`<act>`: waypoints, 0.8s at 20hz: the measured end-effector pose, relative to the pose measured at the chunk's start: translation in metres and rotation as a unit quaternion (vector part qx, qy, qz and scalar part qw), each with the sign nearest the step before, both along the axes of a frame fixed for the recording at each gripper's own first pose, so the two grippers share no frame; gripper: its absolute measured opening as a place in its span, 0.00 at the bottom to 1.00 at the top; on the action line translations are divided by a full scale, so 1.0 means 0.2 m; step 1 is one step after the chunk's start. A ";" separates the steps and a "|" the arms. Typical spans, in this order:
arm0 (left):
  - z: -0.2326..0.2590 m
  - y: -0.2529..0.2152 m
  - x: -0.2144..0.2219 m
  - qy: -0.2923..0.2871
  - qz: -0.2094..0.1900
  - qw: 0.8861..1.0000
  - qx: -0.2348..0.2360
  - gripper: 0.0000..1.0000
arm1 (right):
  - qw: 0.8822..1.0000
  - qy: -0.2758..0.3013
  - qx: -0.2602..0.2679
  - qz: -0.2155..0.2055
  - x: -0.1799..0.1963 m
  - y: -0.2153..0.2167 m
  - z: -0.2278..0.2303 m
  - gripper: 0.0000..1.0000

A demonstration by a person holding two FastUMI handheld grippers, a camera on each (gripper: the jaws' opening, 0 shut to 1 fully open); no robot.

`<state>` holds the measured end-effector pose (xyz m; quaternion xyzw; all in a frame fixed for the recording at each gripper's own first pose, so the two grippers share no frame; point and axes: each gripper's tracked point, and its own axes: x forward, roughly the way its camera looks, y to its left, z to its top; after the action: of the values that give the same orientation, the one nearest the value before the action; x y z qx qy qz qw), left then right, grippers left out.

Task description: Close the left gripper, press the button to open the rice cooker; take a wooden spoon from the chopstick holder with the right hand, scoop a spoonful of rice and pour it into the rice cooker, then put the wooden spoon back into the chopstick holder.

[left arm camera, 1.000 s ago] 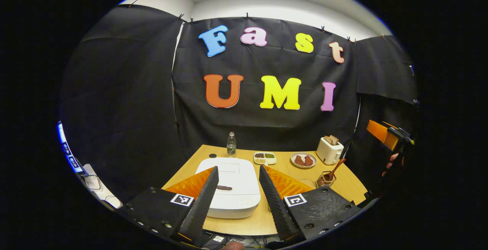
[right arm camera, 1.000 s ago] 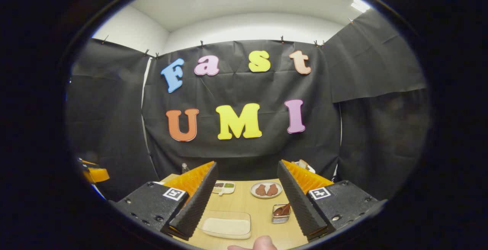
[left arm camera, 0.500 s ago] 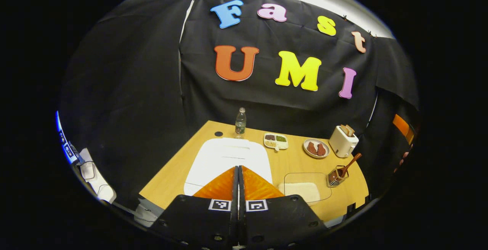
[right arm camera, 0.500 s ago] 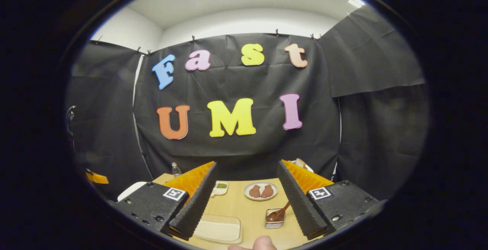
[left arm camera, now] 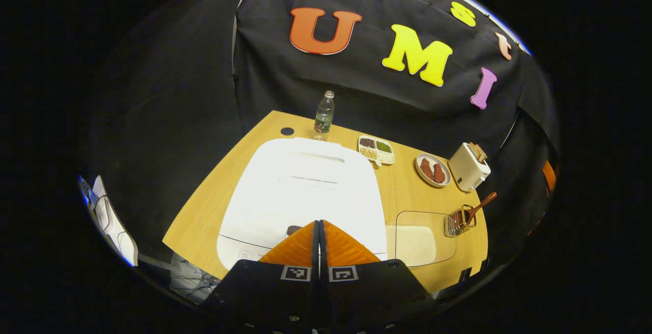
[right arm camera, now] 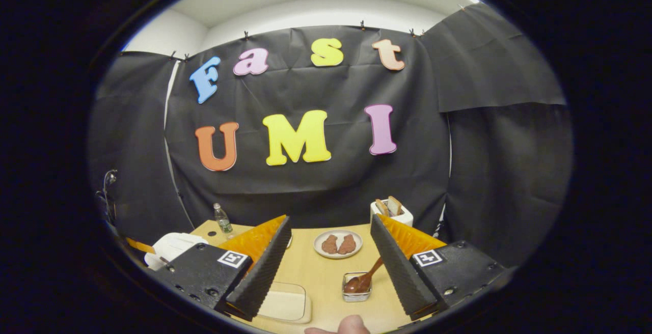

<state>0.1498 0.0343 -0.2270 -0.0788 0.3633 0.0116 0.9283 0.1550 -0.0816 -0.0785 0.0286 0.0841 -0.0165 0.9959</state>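
Left gripper [left arm camera: 319, 224]: I hold it closed, the two fingers pressed together with nothing between them, at the bottom centre of the left gripper view, over the front edge of the cooker.
White rounded rice cooker [left arm camera: 300, 186]: centre of the left gripper view, lid down; my fingers hide part of its front, and a small dark mark [left arm camera: 293, 230], perhaps the button, shows just left of the tips.
Right gripper [right arm camera: 330, 219]: I hold it open and empty, wide apart, at the bottom of the right gripper view.
Brown wooden spoon [right arm camera: 362, 279]: standing tilted in the small wire chopstick holder [right arm camera: 356, 294], lower centre between my right fingers, not touched.
Clear shallow tray of white rice [right arm camera: 282, 304]: bottom, partly hidden by my right gripper's left-side finger.
Light wooden table [right arm camera: 321, 273]: its near edge is cut off.
Fingertip [right arm camera: 351, 326]: bottom edge, cut off.
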 end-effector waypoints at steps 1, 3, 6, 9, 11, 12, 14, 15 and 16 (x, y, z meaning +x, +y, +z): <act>-0.02 0.02 0.01 0.005 0.002 1.000 0.003 0.00 | 1.000 0.003 -0.002 0.001 0.01 0.00 -0.01 0.96; -0.06 0.04 0.03 0.010 0.008 1.000 0.004 0.00 | 1.000 0.008 -0.004 0.002 0.03 0.00 -0.03 0.97; -0.11 0.06 0.03 0.023 0.016 1.000 -0.001 0.00 | 1.000 0.017 -0.001 0.008 0.06 0.02 -0.05 0.97; -0.13 0.07 0.03 0.028 0.023 0.999 -0.003 0.00 | 1.000 0.013 0.001 0.010 0.08 0.04 -0.05 0.96; -0.14 0.07 0.01 0.034 0.026 0.999 -0.014 0.00 | 1.000 0.015 0.001 0.017 0.08 0.07 -0.06 1.00; -0.17 0.07 0.00 0.050 0.030 0.998 -0.022 0.00 | 1.000 0.016 0.003 0.021 0.08 0.09 -0.06 0.96; -0.18 0.08 0.00 0.052 0.039 0.997 -0.037 0.00 | 1.000 0.014 0.005 0.027 0.07 0.13 -0.06 0.97; -0.17 0.08 -0.01 0.047 0.043 0.997 -0.042 0.00 | 0.999 0.014 0.005 0.030 0.07 0.14 -0.06 0.97; -0.17 0.08 -0.01 0.047 0.045 0.997 -0.046 0.00 | 0.999 0.014 0.006 0.032 0.06 0.15 -0.07 0.96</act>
<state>0.1485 0.0500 -0.2615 -0.1373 0.4028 0.0406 0.9040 0.1671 -0.0508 -0.0916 0.0313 0.0987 0.0157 0.9945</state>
